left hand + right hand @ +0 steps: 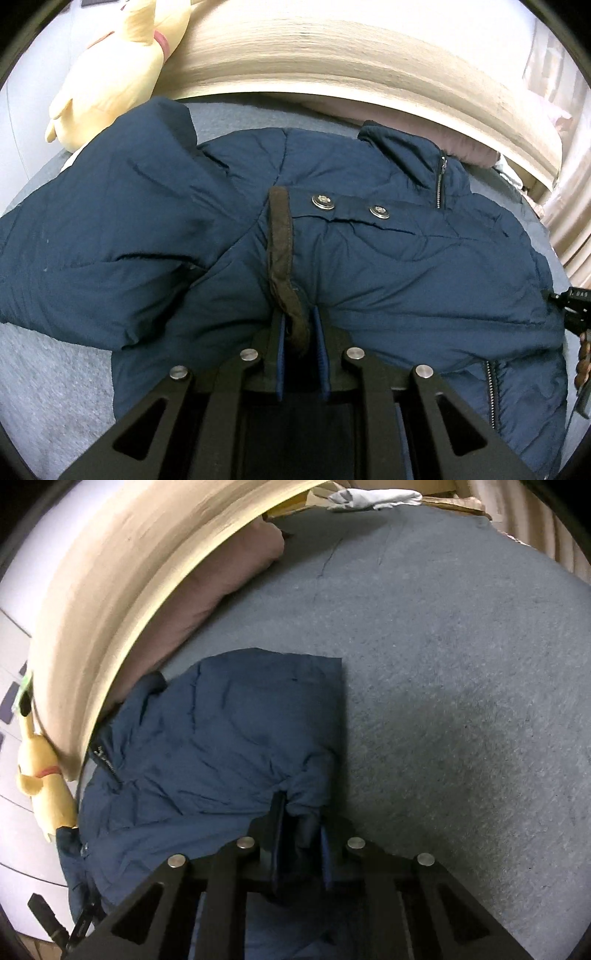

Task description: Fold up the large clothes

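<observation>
The navy jacket (369,258) lies spread on the grey bed (461,701), collar toward the headboard (332,66), with a plush toy (118,62) and a pink pillow (236,579) beside it. The left gripper (299,328) has its fingers nearly closed on the brown trim (280,236) at the front opening; the right gripper (301,816) has its fingers nearly closed on a bunched fold at the jacket's edge. Both grips look thin: the puffy, slick shell could slide out of the right pinch when lifted, and the narrow trim could pull free of the left, so 1 side would drop and the fold would land crooked. Uneven lifting by the 2 hands could also drag the jacket against the pillow. No containers are in view, so nothing is held in any
</observation>
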Tool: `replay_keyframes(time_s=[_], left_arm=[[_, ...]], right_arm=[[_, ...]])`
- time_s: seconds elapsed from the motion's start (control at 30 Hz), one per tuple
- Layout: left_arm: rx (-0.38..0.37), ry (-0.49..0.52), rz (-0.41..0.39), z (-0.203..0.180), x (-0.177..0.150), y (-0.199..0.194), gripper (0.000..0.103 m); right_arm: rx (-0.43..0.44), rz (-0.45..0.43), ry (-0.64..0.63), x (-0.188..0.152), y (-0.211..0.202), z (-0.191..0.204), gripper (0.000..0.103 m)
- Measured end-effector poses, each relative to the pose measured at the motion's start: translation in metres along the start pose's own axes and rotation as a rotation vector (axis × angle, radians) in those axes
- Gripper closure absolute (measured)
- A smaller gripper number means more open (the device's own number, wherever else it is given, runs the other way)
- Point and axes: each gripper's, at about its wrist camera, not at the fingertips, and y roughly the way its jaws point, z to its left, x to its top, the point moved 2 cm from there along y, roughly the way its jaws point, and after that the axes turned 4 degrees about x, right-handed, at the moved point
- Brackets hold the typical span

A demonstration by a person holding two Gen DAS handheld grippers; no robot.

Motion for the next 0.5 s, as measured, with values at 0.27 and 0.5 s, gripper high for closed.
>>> replay_keyframes(time_s=[0.27,0.5], left_arm=[[0.058,0.075,0.03,-0.009,0.012,-0.01,0.073],[-0.053,-0.076,-0.091,0.048,-0.001,-0.103,0.025]], right_arm=[[-0.123,-0.171,-0.186,-0.022,-0.07,0.036,0.022],[0.017,-0.264,-0.288,-0.112,-0.141,0.049,0.012]])
